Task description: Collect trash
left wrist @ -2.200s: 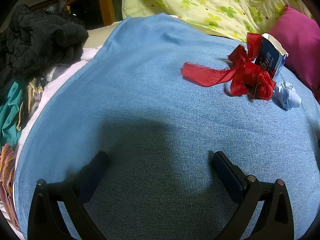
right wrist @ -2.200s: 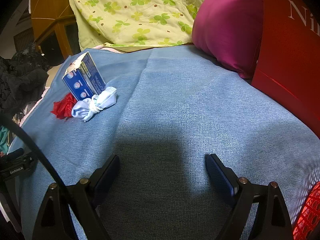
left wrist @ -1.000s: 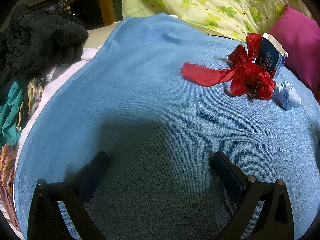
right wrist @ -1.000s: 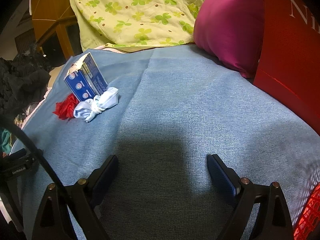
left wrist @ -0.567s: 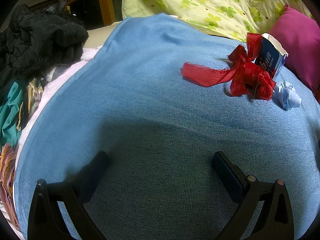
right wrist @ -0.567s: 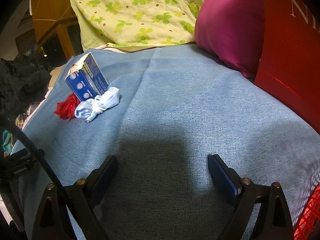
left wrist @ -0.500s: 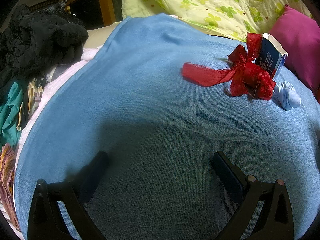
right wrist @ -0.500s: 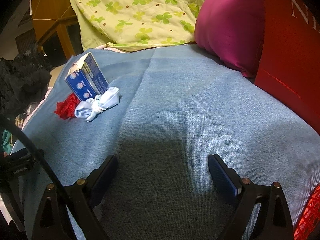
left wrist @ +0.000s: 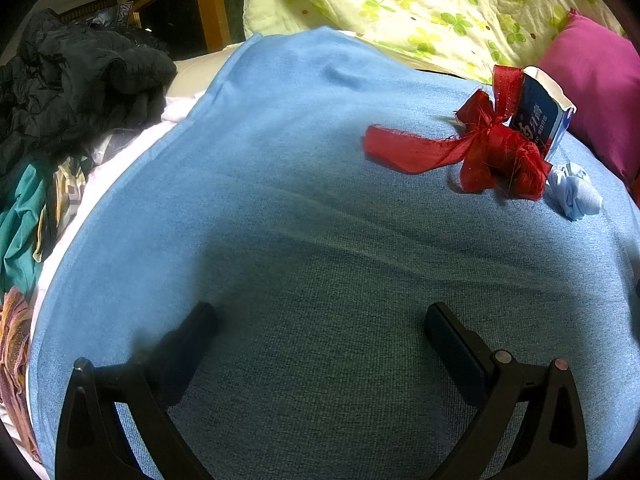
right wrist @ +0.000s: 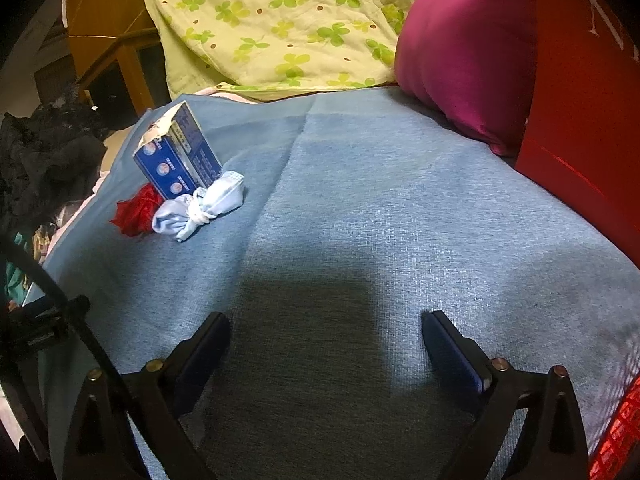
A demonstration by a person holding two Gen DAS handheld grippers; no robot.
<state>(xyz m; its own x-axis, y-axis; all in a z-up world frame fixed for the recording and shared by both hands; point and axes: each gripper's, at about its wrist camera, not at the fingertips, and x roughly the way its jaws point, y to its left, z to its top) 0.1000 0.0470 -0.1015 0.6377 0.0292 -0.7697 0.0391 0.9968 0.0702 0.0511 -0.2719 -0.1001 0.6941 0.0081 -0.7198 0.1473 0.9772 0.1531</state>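
Note:
Three pieces of trash lie together on the blue blanket [left wrist: 280, 200]: a red ribbon bow [left wrist: 480, 152], a torn blue carton [left wrist: 540, 116] standing behind it, and a knotted pale blue wad [left wrist: 576, 192]. In the right wrist view the carton [right wrist: 176, 156] stands at the far left, with the wad [right wrist: 200, 208] in front of it and the ribbon [right wrist: 136, 208] peeking out beside it. My left gripper [left wrist: 320, 320] is open above bare blanket, well short of the trash. The jaws of my right gripper [right wrist: 326, 320] are opening, with nothing between them.
A green-patterned quilt [left wrist: 420, 4] and a magenta pillow [right wrist: 460, 48] lie at the back. A red box [right wrist: 584, 80] stands at the right, a red mesh basket [right wrist: 616, 432] at the lower right corner. Dark clothes [left wrist: 72, 80] are heaped to the left of the blanket.
The right gripper's fingers have spread slightly wider. The left gripper and the trash have not moved.

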